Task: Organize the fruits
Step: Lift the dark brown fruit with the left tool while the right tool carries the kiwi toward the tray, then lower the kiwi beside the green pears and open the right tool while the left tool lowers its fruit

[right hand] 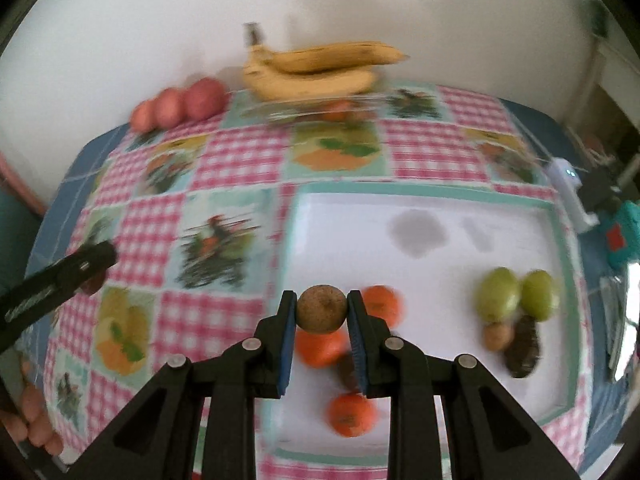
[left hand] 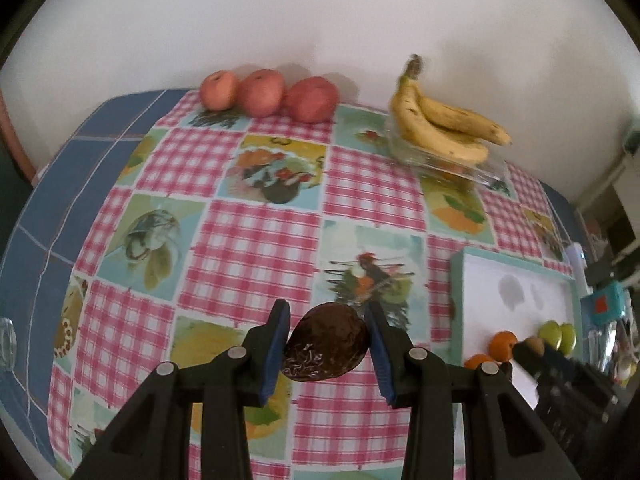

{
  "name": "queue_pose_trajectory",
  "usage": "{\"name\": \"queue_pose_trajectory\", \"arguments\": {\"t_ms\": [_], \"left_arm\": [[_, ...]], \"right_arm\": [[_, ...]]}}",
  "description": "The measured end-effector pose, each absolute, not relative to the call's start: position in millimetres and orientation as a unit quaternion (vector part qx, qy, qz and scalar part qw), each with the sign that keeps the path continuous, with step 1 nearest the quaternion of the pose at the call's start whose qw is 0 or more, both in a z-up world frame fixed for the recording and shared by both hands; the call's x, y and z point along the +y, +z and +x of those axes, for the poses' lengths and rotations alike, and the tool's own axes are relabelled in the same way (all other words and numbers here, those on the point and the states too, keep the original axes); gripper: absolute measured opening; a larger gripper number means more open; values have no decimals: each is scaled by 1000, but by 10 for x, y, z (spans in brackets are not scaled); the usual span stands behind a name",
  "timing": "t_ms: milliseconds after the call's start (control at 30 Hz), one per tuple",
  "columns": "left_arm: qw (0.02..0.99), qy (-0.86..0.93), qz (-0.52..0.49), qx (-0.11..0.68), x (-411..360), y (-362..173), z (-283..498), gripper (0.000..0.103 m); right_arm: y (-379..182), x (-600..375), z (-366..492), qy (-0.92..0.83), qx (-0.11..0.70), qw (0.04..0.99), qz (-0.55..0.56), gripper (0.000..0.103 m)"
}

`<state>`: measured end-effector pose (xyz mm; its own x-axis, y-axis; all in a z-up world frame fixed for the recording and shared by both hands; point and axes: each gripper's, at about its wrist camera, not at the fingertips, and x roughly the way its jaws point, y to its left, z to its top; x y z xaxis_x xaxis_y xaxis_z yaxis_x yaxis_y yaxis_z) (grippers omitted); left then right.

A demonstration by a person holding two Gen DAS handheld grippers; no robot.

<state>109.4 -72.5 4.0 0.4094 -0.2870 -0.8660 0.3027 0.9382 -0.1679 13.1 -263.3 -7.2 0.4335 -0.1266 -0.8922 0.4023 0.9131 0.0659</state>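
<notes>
Meanwhile right gripper (right hand: 322,309) clamps brown fruit (right hand: 321,309) above tray (right hand: 432,194).

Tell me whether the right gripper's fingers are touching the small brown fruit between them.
Touching. In the right wrist view both blue pads of the right gripper press against opposite sides of the small brown fruit, no gap showing, holding it above the white tray.

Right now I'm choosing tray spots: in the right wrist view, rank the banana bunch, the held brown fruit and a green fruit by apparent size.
1. banana bunch, though farthest away
2-3. brown fruit in the right gripper and green fruit: alike, and the brown one is nearer, so unranked
</notes>
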Motion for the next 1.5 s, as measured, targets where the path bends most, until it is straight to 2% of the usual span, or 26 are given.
{"name": "queue_pose_trajectory", "arguments": {"t_ms": [367, 667, 1100, 1500], "left_arm": [[824, -248, 72, 505, -1447, 36, 724, 41], [817, -288, 96, 490, -1819, -4, 564, 41], [813, -334, 76, 470, -2156, -84, 683, 41], [809, -340, 104, 467, -2416, -264, 804, 41]], "right_arm": [[-71, -3504, -254, -261, 482, 814, 194, 26], [56, -3749, -356, -278, 435, 829, 214, 26], [-40, -3825, -171, -276, 444, 831, 191, 26], [-120, -3988, -32, -278, 459, 821, 195, 26]]}}
